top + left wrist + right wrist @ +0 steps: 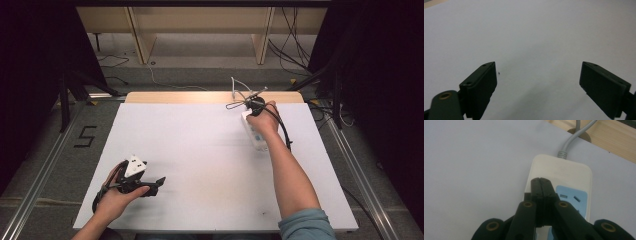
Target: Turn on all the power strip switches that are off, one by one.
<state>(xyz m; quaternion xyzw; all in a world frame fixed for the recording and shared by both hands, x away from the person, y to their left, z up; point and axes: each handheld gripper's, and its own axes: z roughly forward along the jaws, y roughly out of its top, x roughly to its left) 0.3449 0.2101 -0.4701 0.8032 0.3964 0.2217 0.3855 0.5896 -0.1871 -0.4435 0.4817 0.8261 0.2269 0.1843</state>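
Observation:
A white power strip (256, 136) with a light blue socket face (574, 197) lies on the white table at the far right, its grey cable (571, 138) running off the back edge. My right gripper (540, 181) is shut, jaws pressed together with nothing between them, tips over the strip's near end. In the high view the right hand (263, 120) covers that gripper above the strip. At the near left, my left gripper (159, 182) rests low over the bare table. Its jaws stand wide apart, and its own view shows my left gripper (539, 77) holding nothing.
The white table top (200, 150) has a wooden strip along its back edge (175, 96). A hole in that strip (580, 135) takes the cable. Loose wires (242, 95) stick up behind the right hand. Dark stands flank the table on both sides.

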